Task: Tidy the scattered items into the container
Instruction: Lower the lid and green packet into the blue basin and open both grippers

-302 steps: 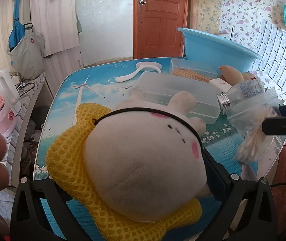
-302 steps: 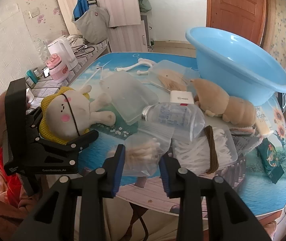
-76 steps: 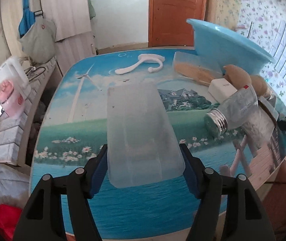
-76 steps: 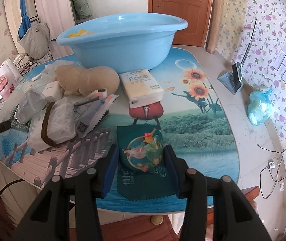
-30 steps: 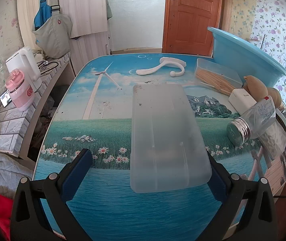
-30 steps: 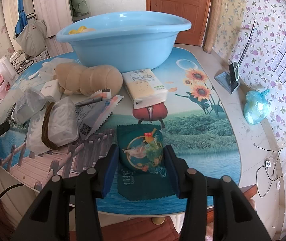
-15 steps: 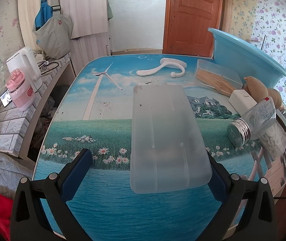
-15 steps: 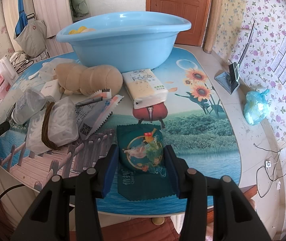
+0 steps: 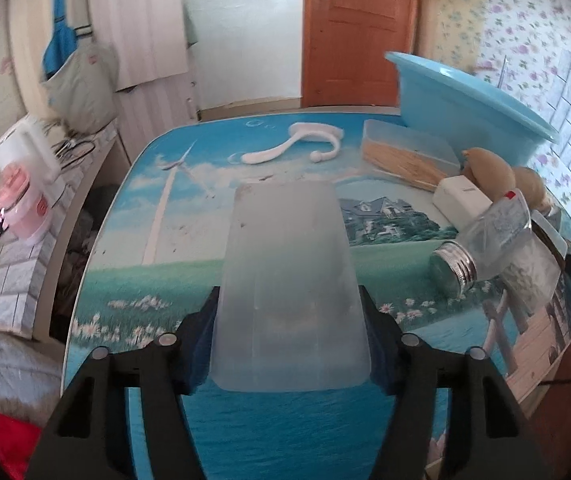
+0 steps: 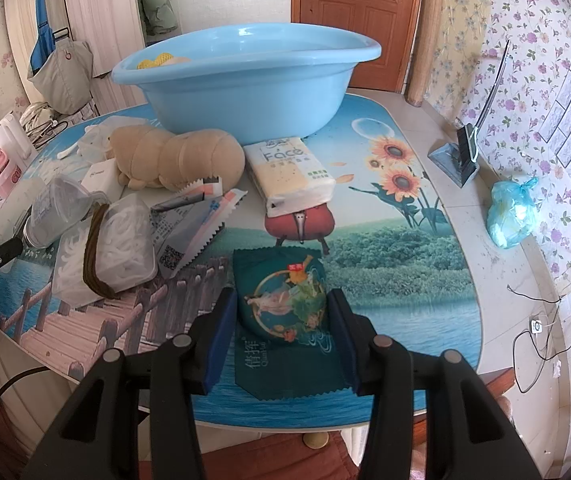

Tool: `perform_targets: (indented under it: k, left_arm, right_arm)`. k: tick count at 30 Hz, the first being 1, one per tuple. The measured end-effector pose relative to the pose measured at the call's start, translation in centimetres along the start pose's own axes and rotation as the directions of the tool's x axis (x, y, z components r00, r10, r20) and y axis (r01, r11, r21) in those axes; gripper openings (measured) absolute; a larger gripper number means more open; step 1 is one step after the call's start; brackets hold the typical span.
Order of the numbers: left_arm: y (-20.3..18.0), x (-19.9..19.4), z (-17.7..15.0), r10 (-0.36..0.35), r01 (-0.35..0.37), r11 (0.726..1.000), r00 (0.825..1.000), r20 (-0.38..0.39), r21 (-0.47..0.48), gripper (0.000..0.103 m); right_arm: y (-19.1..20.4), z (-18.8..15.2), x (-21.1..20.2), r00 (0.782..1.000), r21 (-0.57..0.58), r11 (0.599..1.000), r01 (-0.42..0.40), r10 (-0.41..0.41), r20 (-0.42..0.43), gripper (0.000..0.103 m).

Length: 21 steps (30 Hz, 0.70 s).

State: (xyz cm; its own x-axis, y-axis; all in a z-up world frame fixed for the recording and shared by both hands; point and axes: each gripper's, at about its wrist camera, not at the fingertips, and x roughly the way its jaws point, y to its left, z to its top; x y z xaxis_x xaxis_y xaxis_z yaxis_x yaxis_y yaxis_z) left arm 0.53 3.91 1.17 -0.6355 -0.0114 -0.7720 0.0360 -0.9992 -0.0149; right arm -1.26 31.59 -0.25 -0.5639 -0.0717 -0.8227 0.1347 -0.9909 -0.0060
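Note:
My left gripper point(image 9: 290, 324) is shut on the near end of a frosted clear plastic box point(image 9: 289, 272), which lies lengthwise on the table. My right gripper point(image 10: 283, 324) is shut on a dark green snack packet point(image 10: 285, 304) at the table's near edge. The light blue basin point(image 10: 245, 80) stands at the back of the table and shows a yellow and white plush toy point(image 10: 161, 60) inside; it also shows at the right of the left wrist view point(image 9: 465, 104).
A tan plush toy point(image 10: 173, 160), a tissue pack point(image 10: 289, 172), sachets point(image 10: 193, 224), a bag of white pieces point(image 10: 117, 248) and a clear bottle point(image 9: 481, 240) lie scattered. A white hook point(image 9: 297, 144) and a box of sticks point(image 9: 405, 156) lie farther back.
My left gripper has closed its fingers from wide open onto the sides of the plastic box and the view has shifted. My right gripper stays shut on the packet.

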Motion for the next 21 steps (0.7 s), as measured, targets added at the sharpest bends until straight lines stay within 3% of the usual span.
perform_targets:
  k: [8,21]
  left_arm:
    - [0.0,-0.4,1.0,-0.018,0.018,1.000,1.000,-0.009,-0.008,0.060]
    - [0.0,-7.3,6.4,-0.057,0.057,0.998,0.985,0.162,0.005,0.060]
  right_arm:
    - [0.0,0.0,-0.1,1.000,0.000,1.000,0.001,-0.001,0.004,0.045]
    - [0.1,2.2,-5.8,0.986,0.002,1.000,-0.014,0.013,0.166,0.044]
